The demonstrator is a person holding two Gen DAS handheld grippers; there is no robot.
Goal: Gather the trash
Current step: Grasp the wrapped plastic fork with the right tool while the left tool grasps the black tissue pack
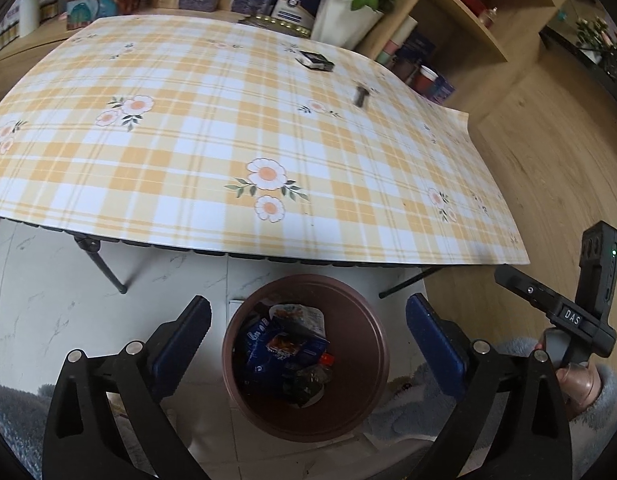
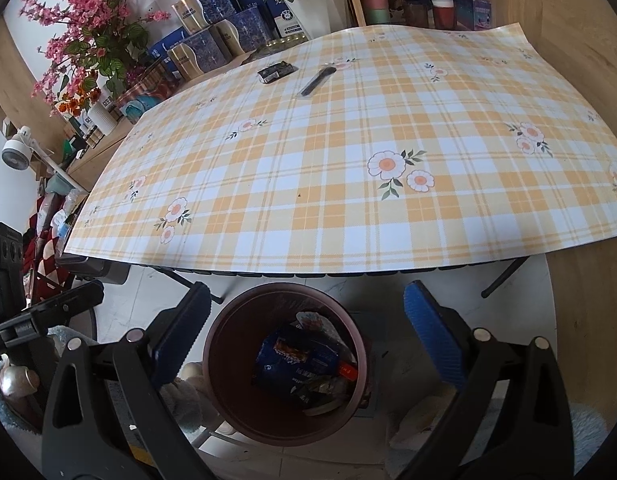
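Tablecloth (image 1: 212,152) in orange plaid, wooden shelves (image 1: 484,20), white tile floor (image 1: 40,300)

Table (image 1: 228,140) under yellow plaid floral cloth. White marble-look floor (image 1: 48,300) below. Wooden shelving (image 1: 488,12) at two o'clock; pink blossom arrangement (image 2: 88,28) at ten o'clock.

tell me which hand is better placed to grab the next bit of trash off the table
Probably right: both jaws are open and empty over the bin, but the small dark pack and slim dark strip lie toward the table's right side.

Both wrist views overlook bin (image 1: 306,356), table (image 1: 228,140).
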